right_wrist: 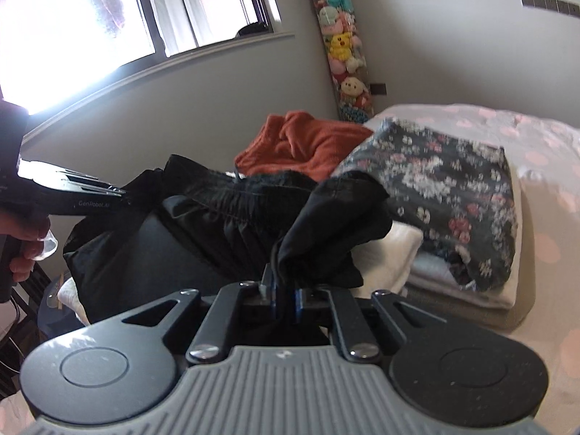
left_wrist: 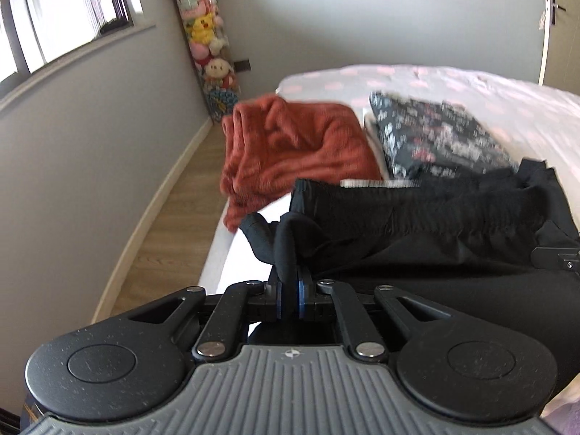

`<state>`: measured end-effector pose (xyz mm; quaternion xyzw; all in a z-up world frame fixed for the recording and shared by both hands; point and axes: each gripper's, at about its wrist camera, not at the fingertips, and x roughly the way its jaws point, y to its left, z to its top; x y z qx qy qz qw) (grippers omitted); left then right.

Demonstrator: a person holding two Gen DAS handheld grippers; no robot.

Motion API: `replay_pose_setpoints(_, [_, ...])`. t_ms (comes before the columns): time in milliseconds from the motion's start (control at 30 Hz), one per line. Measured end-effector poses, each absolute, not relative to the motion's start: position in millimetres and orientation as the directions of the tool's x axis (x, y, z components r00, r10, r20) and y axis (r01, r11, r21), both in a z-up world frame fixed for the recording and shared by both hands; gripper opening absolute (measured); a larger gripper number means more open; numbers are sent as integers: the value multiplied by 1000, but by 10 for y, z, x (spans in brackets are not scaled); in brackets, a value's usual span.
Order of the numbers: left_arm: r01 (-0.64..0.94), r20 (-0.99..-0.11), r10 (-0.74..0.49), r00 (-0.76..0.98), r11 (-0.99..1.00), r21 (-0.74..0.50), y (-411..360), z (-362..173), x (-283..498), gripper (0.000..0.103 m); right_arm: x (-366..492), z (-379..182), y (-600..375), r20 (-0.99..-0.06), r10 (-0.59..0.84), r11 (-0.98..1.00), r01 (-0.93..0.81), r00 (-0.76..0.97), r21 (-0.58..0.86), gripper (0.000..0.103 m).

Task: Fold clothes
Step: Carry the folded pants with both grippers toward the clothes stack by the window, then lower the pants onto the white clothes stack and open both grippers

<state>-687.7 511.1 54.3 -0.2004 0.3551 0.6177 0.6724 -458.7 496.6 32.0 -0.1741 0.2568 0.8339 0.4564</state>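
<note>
Beyond both sets of fingers: the bed [right_wrist: 536,166] is lying ahead, carrying everything else.
Black garment [left_wrist: 417,224]: it is hanging stretched between the two grippers, above the bed's near edge, its gathered waistband running across just ahead of the fingers and the rest drooping below.
Floral stack [right_wrist: 446,188]: a folded pile is sitting past the right fingers, on pale folded pieces.
Rust garment [left_wrist: 290,148]: it is slumping unfolded past the left fingers, at the bed's edge by the floor [left_wrist: 170,224].
Left gripper [left_wrist: 289,290]: its fingers are clamping a bunched corner of the black cloth.
Right gripper [right_wrist: 282,291]: its fingers are pinching the other bunched end.
Hand [right_wrist: 25,250]: it is gripping the left tool's handle, off to the left of the right fingers.
Risk, slip: each pinch is taking only a small wad, so I judge that a sharp pull could be freeing one end.
Risk, skew: with the cloth sagging unevenly, laying it down could be setting in creases.
Risk, snag: swinging forward could be dragging the stack or nudging the rust piece off.
</note>
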Motion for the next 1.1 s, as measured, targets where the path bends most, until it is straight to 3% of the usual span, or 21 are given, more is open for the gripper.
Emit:
replay_pose_setpoints(100, [-974,-721,693,-21,150,173,5043,511,-6914,16,-4563,261,4981,-542,654,-445,-847,-528,290,24])
replay_pose_setpoints(233, [-975,-704,708,-53,115,189,4957,628,-6956,38,-4404,314,4936,-535,657,-425,-847,-531,319,44])
replay_pose_setpoints(267, [-975,-693,719,-60,107,195,4910,683,-6959,44,-4343,348,4910,-528,664,-417,-848,-530,327,45])
replay_pose_setpoints(433, [-973,-629,772,-87,69,219,4635,974,-6955,47,-4041,526,4698,-467,735,-384,-869,-492,312,47])
replay_pose_setpoints(600, [-979,-644,764,-46,94,181,4406,1055,-6849,41,-3922,643,4410,-412,710,-470,-820,-571,328,45])
replay_pose_setpoints(667, [-980,-667,743,-54,88,178,4384,956,-6821,37,-3988,640,4330,-410,662,-524,-778,-628,346,38])
replay_pose_setpoints(733, [-981,-690,721,-68,78,177,4370,845,-6796,34,-4106,607,4264,-419,628,-564,-754,-656,337,16])
replay_pose_setpoints(833, [-986,-713,696,-85,42,159,4367,674,-6823,33,-4300,492,4258,-475,595,-570,-757,-649,319,11])
replay_pose_setpoints(1100, [-992,-709,698,-103,-18,126,4220,628,-6968,33,-4303,358,4247,-576,549,-528,-785,-606,323,13])
